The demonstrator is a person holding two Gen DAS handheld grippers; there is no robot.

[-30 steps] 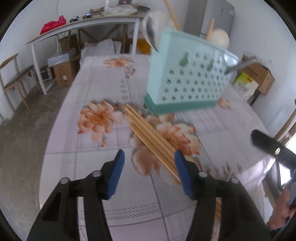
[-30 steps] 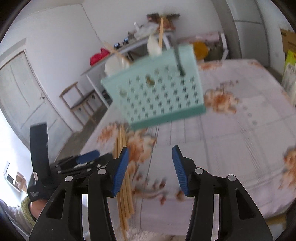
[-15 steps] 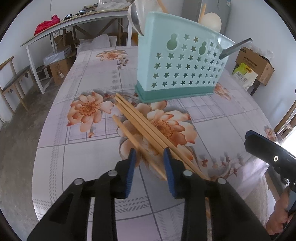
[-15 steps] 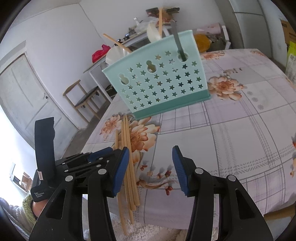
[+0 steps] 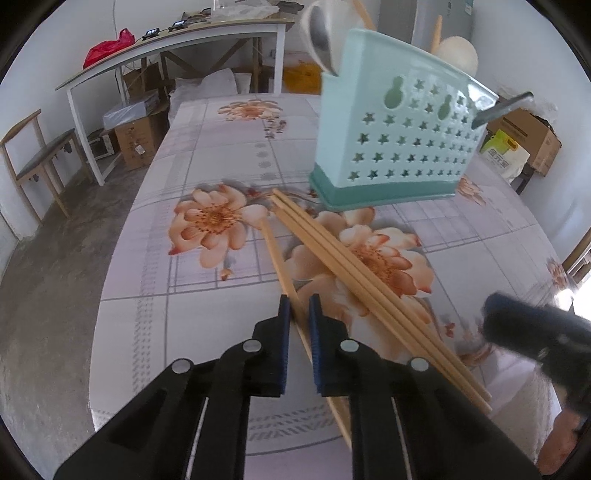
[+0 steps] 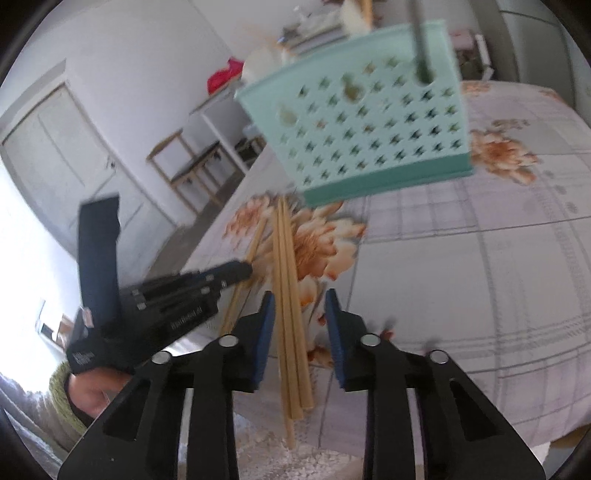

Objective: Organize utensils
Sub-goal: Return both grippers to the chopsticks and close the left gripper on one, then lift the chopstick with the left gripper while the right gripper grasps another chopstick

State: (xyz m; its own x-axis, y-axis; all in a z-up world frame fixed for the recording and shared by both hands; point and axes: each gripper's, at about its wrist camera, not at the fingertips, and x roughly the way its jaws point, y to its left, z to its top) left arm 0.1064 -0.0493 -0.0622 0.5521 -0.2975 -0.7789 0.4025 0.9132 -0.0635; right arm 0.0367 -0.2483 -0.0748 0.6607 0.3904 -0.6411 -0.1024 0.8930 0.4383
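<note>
A mint green utensil holder (image 5: pixel 399 147) with star holes stands on the flowered table (image 5: pixel 155 258) and holds a ladle (image 5: pixel 321 33), a wooden spoon (image 5: pixel 458 51) and a dark handle (image 5: pixel 502 107). In front of it lie three chopsticks together (image 5: pixel 362 273) and one single chopstick (image 5: pixel 277 254) to their left. My left gripper (image 5: pixel 298 314) is closing, its blue pads pinching the single chopstick. My right gripper (image 6: pixel 299 314) is closing too. The three chopsticks (image 6: pixel 286 258) run between its pads, with a gap still showing on the right. The holder (image 6: pixel 369 129) stands beyond.
The chopsticks' near ends overhang the table's front edge (image 6: pixel 295 439). A long white table (image 5: pixel 166 48) with a red bag (image 5: pixel 107 48) stands behind. A wooden chair (image 5: pixel 33 158) and cardboard boxes (image 5: pixel 136 140) are at left, more boxes (image 5: pixel 532 136) at right.
My left jaws narrowed from wide open onto the single chopstick. My right gripper dropped toward the three chopsticks and its jaws narrowed around them.
</note>
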